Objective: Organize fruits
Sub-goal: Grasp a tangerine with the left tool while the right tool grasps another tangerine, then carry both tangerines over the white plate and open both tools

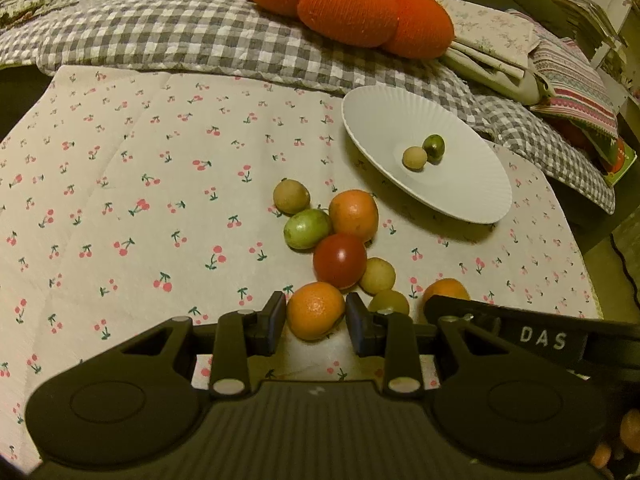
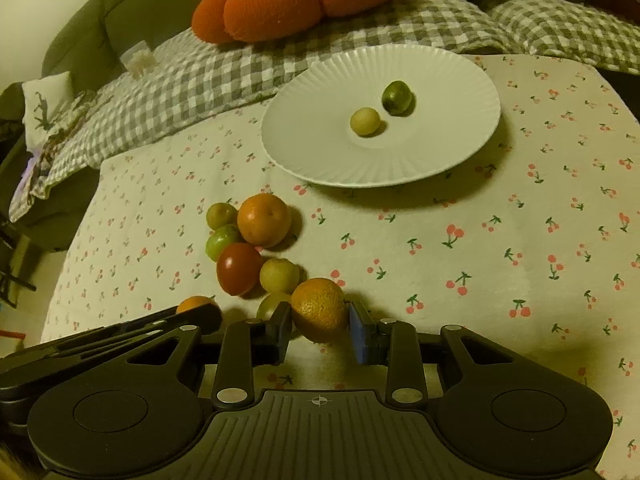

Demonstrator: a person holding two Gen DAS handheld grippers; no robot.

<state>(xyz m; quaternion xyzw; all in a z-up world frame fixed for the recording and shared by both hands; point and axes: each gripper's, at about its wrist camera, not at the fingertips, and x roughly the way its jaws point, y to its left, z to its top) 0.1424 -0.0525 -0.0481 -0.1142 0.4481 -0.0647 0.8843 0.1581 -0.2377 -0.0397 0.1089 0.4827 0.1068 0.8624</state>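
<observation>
The left tool (image 1: 316, 322) has its two fingers on either side of an orange (image 1: 315, 310), pads against the peel as far as the fisheye view shows, so it seems to be gripping that fruit. The right tool (image 2: 320, 328) is closed the same way around a second orange (image 2: 319, 309), whose skin touches both pads.

Just ahead of both tools, a cluster of fruit lies on the cherry-print cloth (image 1: 120, 208) over the tabletop: a red tomato (image 1: 340, 261), a third orange (image 1: 353, 216), a green fruit (image 1: 307, 229) and a few small yellowish ones, most touching each other.

Farther ahead, to the right of the left tool's line, stands a white ribbed plate (image 1: 472, 192). It holds a small tan fruit (image 1: 413, 158) and a dark green fruit (image 1: 433, 148), side by side near its middle. Beyond the plate lies a checked blanket (image 1: 180, 36) with an orange cushion (image 1: 352, 4) on it.
</observation>
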